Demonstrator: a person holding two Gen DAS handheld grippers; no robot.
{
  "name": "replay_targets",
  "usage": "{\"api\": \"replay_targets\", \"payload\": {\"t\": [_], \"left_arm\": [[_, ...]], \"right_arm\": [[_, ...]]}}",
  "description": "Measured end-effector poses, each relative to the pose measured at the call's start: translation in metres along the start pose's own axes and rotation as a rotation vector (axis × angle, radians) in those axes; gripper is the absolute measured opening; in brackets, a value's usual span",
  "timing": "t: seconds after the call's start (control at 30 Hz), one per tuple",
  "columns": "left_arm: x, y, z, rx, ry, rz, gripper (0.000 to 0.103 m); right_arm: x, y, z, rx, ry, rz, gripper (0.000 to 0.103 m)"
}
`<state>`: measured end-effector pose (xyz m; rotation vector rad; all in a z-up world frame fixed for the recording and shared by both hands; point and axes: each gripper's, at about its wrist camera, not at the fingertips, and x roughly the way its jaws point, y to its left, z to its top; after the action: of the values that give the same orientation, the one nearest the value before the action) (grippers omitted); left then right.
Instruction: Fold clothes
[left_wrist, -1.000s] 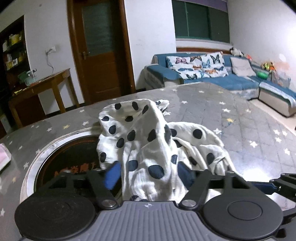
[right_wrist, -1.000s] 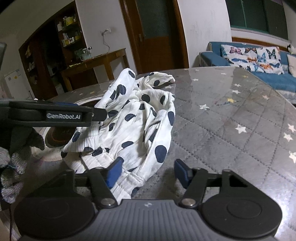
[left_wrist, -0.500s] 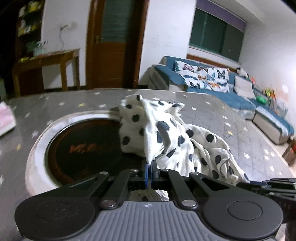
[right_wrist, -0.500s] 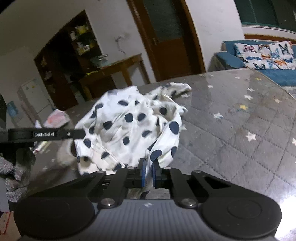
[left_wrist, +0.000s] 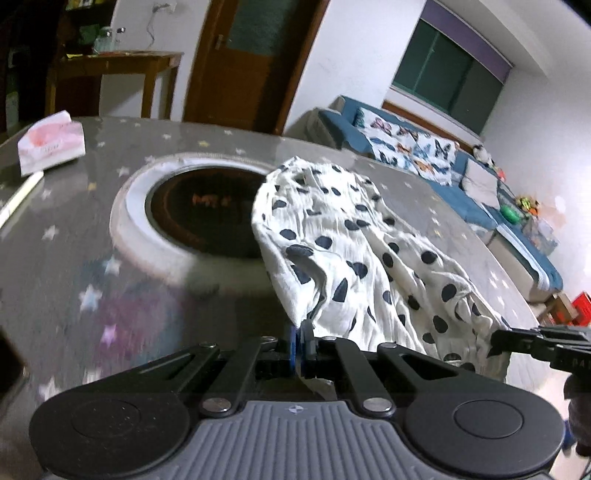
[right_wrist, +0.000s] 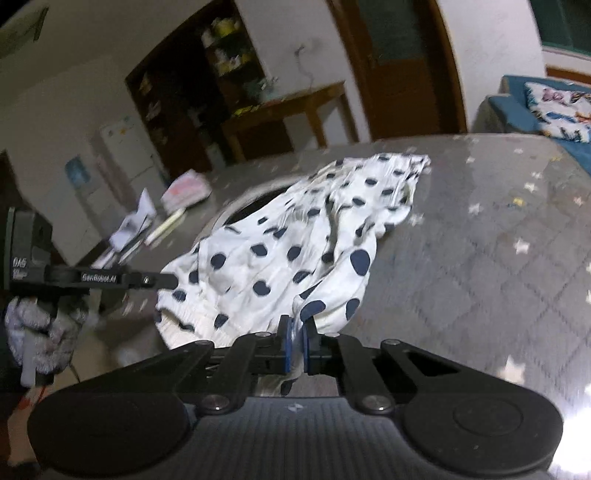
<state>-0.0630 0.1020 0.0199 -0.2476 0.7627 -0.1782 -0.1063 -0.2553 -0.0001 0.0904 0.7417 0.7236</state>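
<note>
White cotton dotted with navy, the garment (left_wrist: 369, 258) is lying bunched on the worktop (right_wrist: 498, 258) beside its round inset (left_wrist: 207, 214), while the left claw (left_wrist: 300, 341) and right claw (right_wrist: 295, 345) are each pinching one near edge, evidently to spread it flat before folding.

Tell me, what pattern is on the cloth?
White garment with dark blue dots, clearest in left wrist view.

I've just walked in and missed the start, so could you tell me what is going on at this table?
A person is folding a white polka-dot garment on the star-patterned table, with a handheld gripper in each hand. The left gripper is shut on one edge of the cloth, and the right gripper is shut on another edge. The cloth is lifted at the near end, while its far end trails on the table beside a round inset. No fold is made yet.
</note>
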Motion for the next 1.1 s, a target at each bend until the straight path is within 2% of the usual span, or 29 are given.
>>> {"api": "replay_targets", "payload": {"t": [0.07, 0.13, 0.2, 0.23, 0.37, 0.53, 0.7, 0.9, 1.0, 1.1], "left_arm": [[-0.001, 0.0, -0.006, 0.019, 0.019, -0.001, 0.003], [0.0, 0.003, -0.01, 0.028, 0.029, 0.011, 0.005], [-0.001, 0.005, -0.008, 0.034, 0.025, 0.025, 0.006], [-0.002, 0.005, -0.006, 0.041, 0.019, 0.034, 0.009], [-0.009, 0.005, 0.003, 0.07, -0.013, 0.073, 0.041], [-0.006, 0.006, 0.033, 0.082, -0.071, 0.109, 0.042], [0.024, 0.007, 0.071, 0.064, -0.098, 0.154, 0.04], [0.078, 0.002, 0.118, 0.078, -0.085, 0.177, 0.04], [0.109, -0.003, 0.139, 0.105, -0.073, 0.167, 0.04], [0.14, -0.007, 0.157, 0.133, -0.061, 0.145, 0.042]], "right_arm": [[-0.001, 0.005, -0.008, -0.019, 0.039, 0.004, 0.006], [-0.001, 0.008, -0.013, -0.036, 0.076, 0.001, 0.013], [-0.002, 0.008, -0.013, -0.047, 0.089, -0.009, 0.016], [-0.004, 0.008, -0.011, -0.052, 0.092, -0.013, 0.016], [-0.009, 0.003, 0.01, -0.078, 0.071, -0.037, 0.017], [0.001, -0.011, 0.048, -0.112, 0.024, -0.105, 0.024], [0.038, -0.04, 0.095, -0.085, -0.02, -0.174, 0.024], [0.09, -0.08, 0.143, -0.021, -0.047, -0.224, 0.024], [0.119, -0.094, 0.156, -0.012, -0.034, -0.244, 0.03], [0.144, -0.109, 0.165, 0.002, -0.013, -0.257, 0.031]]}}
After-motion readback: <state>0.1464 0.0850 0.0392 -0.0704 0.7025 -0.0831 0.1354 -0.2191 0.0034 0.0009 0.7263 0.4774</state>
